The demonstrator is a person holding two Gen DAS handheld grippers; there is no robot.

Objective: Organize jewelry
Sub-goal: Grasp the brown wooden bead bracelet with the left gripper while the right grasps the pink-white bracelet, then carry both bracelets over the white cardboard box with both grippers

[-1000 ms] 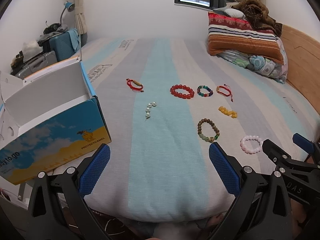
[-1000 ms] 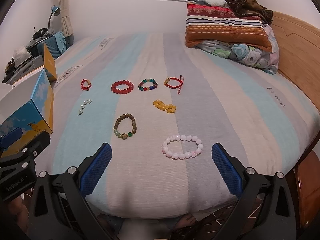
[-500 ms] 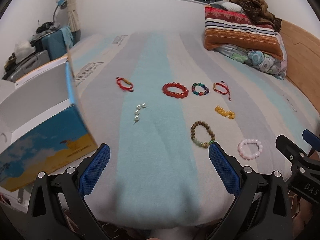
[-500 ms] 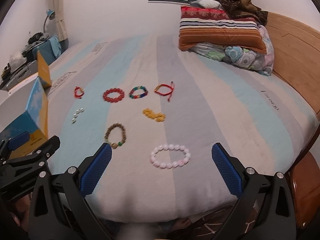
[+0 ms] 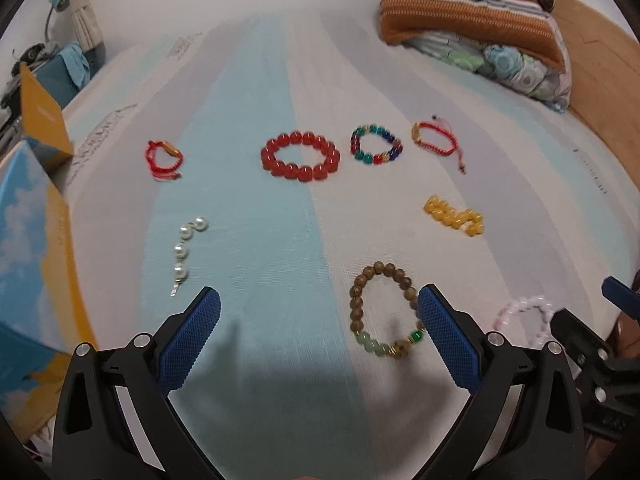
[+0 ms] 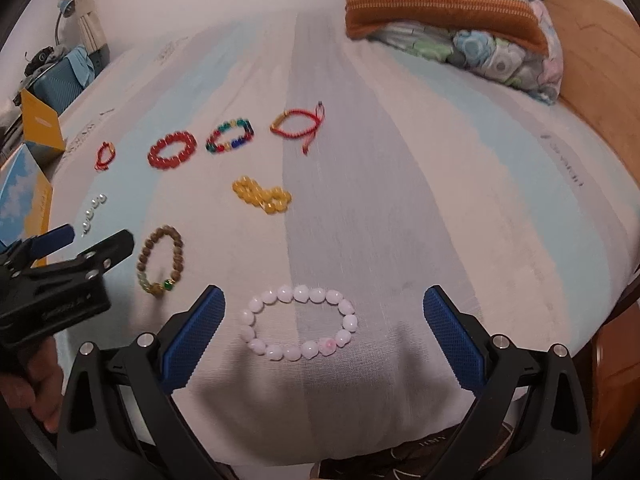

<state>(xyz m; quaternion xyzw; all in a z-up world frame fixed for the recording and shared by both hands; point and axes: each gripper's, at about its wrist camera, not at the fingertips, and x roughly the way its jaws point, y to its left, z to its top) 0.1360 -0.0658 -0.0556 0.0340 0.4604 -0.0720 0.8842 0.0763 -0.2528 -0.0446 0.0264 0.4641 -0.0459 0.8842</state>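
Several bracelets lie on the striped bed. A brown wooden bead bracelet (image 5: 382,312) lies by my left gripper's (image 5: 318,320) right finger; that gripper is open and empty. A pale pink bead bracelet (image 6: 302,328) lies between the fingers of my open, empty right gripper (image 6: 322,320). Farther off lie a red bead bracelet (image 5: 300,156), a multicolour one (image 5: 376,144), a red cord one (image 5: 438,142), a yellow bead one (image 5: 456,214), a small red cord one (image 5: 164,158) and a pearl strand (image 5: 184,248).
An open blue and yellow cardboard box (image 5: 32,248) stands at the left edge of the bed. Pillows and a folded striped blanket (image 5: 472,24) are piled at the far right by the wooden headboard (image 5: 600,80). A blue case (image 6: 68,80) sits beyond the bed's far left corner.
Both grippers have moved forward and lower over the bed, so the bracelets appear closer. The pink bracelet now sits between the right gripper's fingers. Nothing has been picked up.
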